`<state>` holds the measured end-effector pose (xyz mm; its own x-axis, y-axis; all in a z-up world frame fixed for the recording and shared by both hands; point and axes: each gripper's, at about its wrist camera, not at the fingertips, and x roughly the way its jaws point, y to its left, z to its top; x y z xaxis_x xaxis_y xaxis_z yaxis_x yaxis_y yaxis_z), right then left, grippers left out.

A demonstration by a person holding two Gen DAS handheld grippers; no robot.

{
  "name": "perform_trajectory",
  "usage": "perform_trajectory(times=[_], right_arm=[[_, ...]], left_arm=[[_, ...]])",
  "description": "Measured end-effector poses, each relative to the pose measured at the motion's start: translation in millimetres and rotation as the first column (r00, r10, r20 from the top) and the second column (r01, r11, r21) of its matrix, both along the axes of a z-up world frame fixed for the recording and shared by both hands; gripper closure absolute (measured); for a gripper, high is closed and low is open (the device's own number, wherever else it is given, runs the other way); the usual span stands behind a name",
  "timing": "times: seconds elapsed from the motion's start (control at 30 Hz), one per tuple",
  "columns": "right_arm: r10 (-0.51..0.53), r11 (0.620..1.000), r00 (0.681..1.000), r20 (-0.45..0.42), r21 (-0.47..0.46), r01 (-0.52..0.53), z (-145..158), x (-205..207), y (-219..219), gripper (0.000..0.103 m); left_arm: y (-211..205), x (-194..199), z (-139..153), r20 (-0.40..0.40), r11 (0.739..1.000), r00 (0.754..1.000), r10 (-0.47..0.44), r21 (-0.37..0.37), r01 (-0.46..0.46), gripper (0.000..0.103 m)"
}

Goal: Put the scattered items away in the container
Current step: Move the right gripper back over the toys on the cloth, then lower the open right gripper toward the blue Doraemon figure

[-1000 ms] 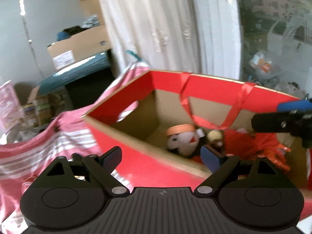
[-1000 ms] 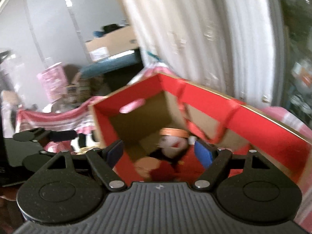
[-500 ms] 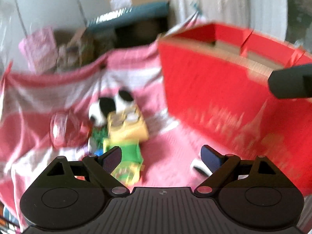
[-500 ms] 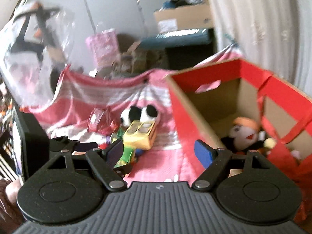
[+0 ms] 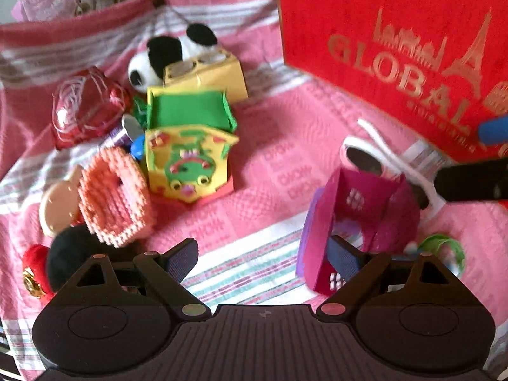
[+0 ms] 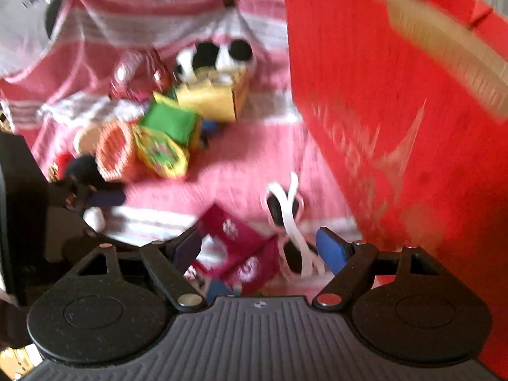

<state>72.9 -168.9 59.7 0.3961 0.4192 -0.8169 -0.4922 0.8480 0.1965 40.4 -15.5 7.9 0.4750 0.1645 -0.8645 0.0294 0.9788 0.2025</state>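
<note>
Scattered toys lay on striped pink cloth [image 5: 270, 165]; red cardboard box [image 5: 397, 31] cut off above; left gripper [image 5: 263, 255] and right gripper [image 6: 258, 246] spread wide, empty; right view blurred.

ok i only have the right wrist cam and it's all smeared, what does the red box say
observer: The red box has gold letters reading GLOBAL under a skyline drawing.
operator: and the left side, holding anything
observer: No. The left gripper is open and empty, with one finger in front of the pink paper house.
operator: anything tucked past that house
observer: Yes, a green curly ring lies on its far side from the toy pile.
</note>
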Motion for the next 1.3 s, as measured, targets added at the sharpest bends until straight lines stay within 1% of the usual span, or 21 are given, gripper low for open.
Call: perform_trajectory(times=[0.07, 0.17, 0.27, 0.3, 0.37, 0.5, 0.6, 0.63, 0.73, 0.83, 0.87, 0.97, 1.03, 1.17, 1.27, 1.3], right_arm=[[-0.005, 1.000, 1.000, -0.019, -0.031, 0.004, -15, 1, 2, 0.022], [-0.009, 0.998, 0.999, -0.043, -0.065, 0.006, -34, 5, 9, 0.023], [-0.014, 0.996, 0.998, -0.064, -0.088, 0.009, -49, 6, 13, 0.024], [-0.020, 0.996, 0.998, -0.058, -0.085, 0.015, -51, 5, 13, 0.024], [-0.015, 0.996, 0.998, -0.059, -0.092, 0.010, -53, 4, 13, 0.024], [0.029, 0.996, 0.994, -0.102, -0.080, -0.037, -55, -1, 16, 0.025], [0.068, 0.995, 0.994, -0.087, -0.067, -0.074, -52, -11, 21, 0.027], [0.087, 0.994, 0.991, -0.098, -0.053, -0.093, -52, -13, 23, 0.027], [0.122, 0.992, 0.985, -0.122, -0.028, -0.127, -52, -20, 28, 0.027], [0.151, 0.988, 0.980, -0.132, -0.008, -0.153, -48, -27, 34, 0.027], [0.170, 0.985, 0.975, -0.142, 0.001, -0.172, -48, -30, 36, 0.025], [0.188, 0.981, 0.974, -0.126, -0.022, -0.193, -47, -35, 41, 0.028], [0.175, 0.984, 0.975, -0.136, -0.021, -0.179, -47, -33, 39, 0.029], [0.127, 0.991, 0.981, -0.145, -0.012, -0.130, -47, -27, 31, 0.032], [0.076, 0.997, 0.983, -0.164, -0.003, -0.078, -47, -20, 25, 0.036], [0.059, 0.998, 0.983, -0.172, 0.003, -0.060, -47, -18, 23, 0.038]], left_arm=[[2, 1, -8, -0.020, 1.000, 1.000, 0.004, 0.007, -0.004, 0.008], [7, 2, -15, -0.038, 1.000, 0.999, 0.003, -0.003, -0.003, 0.008], [10, 4, -20, -0.044, 1.000, 0.999, 0.003, -0.001, -0.003, 0.008], [11, 4, -21, -0.048, 1.000, 0.999, 0.005, -0.002, -0.005, 0.008], [12, 6, -25, -0.054, 1.000, 0.999, 0.008, -0.001, -0.009, 0.008], [15, 7, -31, -0.060, 1.000, 0.998, 0.014, 0.006, -0.013, 0.008], [24, 11, -34, -0.059, 0.999, 0.997, 0.047, -0.010, -0.047, 0.007], [27, 13, -36, -0.065, 0.998, 0.996, 0.055, -0.016, -0.056, 0.009], [33, 14, -36, -0.064, 0.997, 0.996, 0.062, -0.033, -0.065, 0.009], [34, 14, -37, -0.050, 0.998, 0.997, 0.057, -0.023, -0.059, 0.008], [34, 14, -37, -0.048, 0.998, 0.997, 0.057, -0.025, -0.058, 0.007], [36, 13, -36, -0.042, 0.997, 0.997, 0.070, -0.018, -0.070, 0.006], [37, 9, -32, -0.041, 0.997, 0.996, 0.078, -0.017, -0.079, 0.010], [43, -9, -13, -0.007, 0.994, 0.995, 0.096, -0.042, -0.097, 0.010], [45, -24, 0, 0.013, 0.993, 0.995, 0.104, -0.054, -0.103, 0.010], [45, -29, 5, 0.017, 0.992, 0.994, 0.106, -0.070, -0.104, 0.011]])
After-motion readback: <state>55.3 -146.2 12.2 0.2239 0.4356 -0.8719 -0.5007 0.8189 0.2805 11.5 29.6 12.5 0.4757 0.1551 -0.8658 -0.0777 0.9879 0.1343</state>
